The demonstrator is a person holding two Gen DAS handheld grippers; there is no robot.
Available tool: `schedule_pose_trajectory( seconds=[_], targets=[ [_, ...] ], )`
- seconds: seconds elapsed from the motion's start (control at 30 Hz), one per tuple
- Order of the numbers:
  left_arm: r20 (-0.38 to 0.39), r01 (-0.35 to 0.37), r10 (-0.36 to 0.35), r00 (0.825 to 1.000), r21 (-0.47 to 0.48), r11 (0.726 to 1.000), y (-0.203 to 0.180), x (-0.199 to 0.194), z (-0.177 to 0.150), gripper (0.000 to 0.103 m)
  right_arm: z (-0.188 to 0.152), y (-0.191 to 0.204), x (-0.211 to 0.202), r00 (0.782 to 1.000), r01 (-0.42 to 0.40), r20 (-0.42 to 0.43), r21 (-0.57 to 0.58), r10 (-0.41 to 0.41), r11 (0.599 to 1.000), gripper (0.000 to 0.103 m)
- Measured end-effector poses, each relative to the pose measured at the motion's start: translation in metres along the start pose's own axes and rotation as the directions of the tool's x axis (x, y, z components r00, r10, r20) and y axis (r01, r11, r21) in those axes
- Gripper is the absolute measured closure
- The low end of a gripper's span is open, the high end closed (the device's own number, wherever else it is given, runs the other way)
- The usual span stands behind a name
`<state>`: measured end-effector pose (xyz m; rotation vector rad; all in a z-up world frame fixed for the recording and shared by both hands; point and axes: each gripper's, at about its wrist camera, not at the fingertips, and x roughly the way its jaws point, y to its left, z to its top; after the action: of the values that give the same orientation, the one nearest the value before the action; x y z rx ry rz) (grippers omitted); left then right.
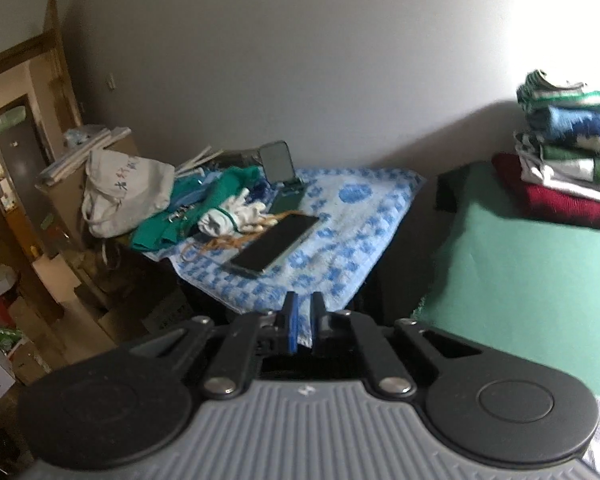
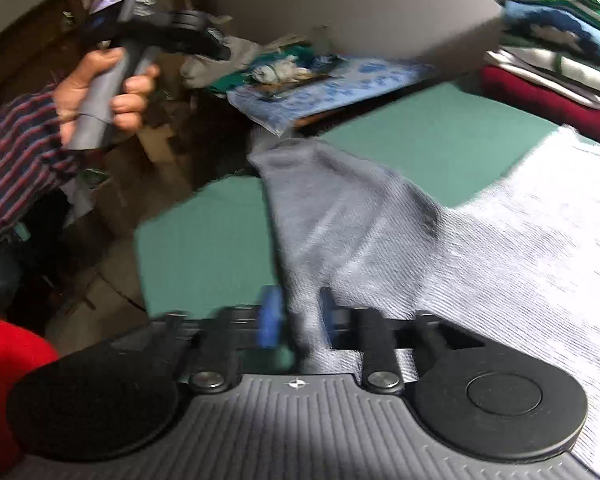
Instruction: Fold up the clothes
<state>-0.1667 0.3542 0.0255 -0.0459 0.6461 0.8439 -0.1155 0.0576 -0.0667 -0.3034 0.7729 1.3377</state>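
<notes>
Several garments were already seen folded and stacked in a pile [image 2: 556, 52] at the far right of the green table [image 2: 440, 136], a red one at the bottom with striped and blue ones above it. One pale grey knitted garment [image 2: 520, 248] was still spread across the table's near right part, so at least this piece was judged to be mid-fold; whether more clothes were waiting could not be told. A long part of it, apparently a sleeve [image 2: 324, 208], was drawn up off the table toward the right gripper [image 2: 298, 316], whose blue-padded fingers [image 2: 270, 316] were closed on the cloth, the fabric being pinched between them. The picture was blurred there, so motion was suggested, but its direction could not be settled.

The left gripper [image 1: 302, 320] was held raised and well apart from the garment, aimed away toward a side surface covered with a blue patterned towel [image 1: 332, 232] carrying a phone [image 1: 276, 248] and gloves. Its fingers [image 1: 290, 320] were drawn close together with only a narrow gap, and nothing was held in them. In the right wrist view it was seen gripped by a hand [image 2: 104, 92] with a striped sleeve [image 2: 16, 160], up at the left.
</notes>
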Motion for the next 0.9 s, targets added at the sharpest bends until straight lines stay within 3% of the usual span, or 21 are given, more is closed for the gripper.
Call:
schedule_pose_trajectory(
  seconds=[0.13, 0.2, 0.3, 0.37, 0.47, 0.53, 0.67, 0.8, 0.9],
  targets=[
    [-0.069, 0.082, -0.082, 0.994, 0.006, 0.997, -0.009, 0.000, -0.018, 0.085, -0.011, 0.004, -0.006, 0.997, 0.045, -0.053, -0.087, -0.050, 0.995, 0.060],
    [-0.104, 0.123, -0.122, 0.987, 0.007, 0.992, -0.014, 0.000, -0.027, 0.084, -0.021, 0.002, -0.011, 0.994, 0.069, -0.076, -0.109, -0.078, 0.992, 0.061],
    [-0.156, 0.184, -0.181, 0.971, 0.006, 0.983, -0.021, 0.000, -0.040, 0.084, -0.027, 0.003, -0.004, 0.993, 0.100, -0.053, -0.107, -0.106, 0.989, 0.070],
    [-0.190, 0.225, -0.220, 0.957, 0.004, 0.974, -0.025, 0.000, -0.049, 0.084, -0.026, 0.000, 0.001, 0.993, 0.104, -0.050, -0.089, -0.109, 0.991, 0.092],
    [-0.241, 0.284, -0.276, 0.930, -0.003, 0.959, -0.032, 0.000, -0.062, 0.080, -0.024, -0.002, 0.002, 0.995, 0.083, -0.058, -0.063, -0.087, 0.995, 0.093],
    [-0.262, 0.290, -0.290, 0.920, -0.042, 0.956, -0.030, 0.002, -0.070, 0.074, -0.026, -0.004, -0.001, 0.996, 0.050, -0.072, -0.058, -0.054, 0.997, 0.093],
    [-0.303, 0.296, -0.320, 0.898, -0.121, 0.947, -0.026, 0.006, -0.086, 0.073, -0.028, -0.011, -0.006, 0.997, 0.019, -0.072, -0.004, -0.019, 1.000, 0.091],
    [-0.313, 0.277, -0.320, 0.894, -0.177, 0.945, -0.024, 0.014, -0.093, 0.068, -0.022, -0.010, -0.010, 0.999, 0.038, -0.031, 0.018, -0.037, 0.999, 0.080],
    [-0.288, 0.280, -0.340, 0.895, -0.229, 0.932, -0.019, 0.023, -0.090, 0.040, -0.020, -0.011, -0.014, 0.996, 0.089, 0.018, 0.047, -0.090, 0.995, 0.073]
  ],
)
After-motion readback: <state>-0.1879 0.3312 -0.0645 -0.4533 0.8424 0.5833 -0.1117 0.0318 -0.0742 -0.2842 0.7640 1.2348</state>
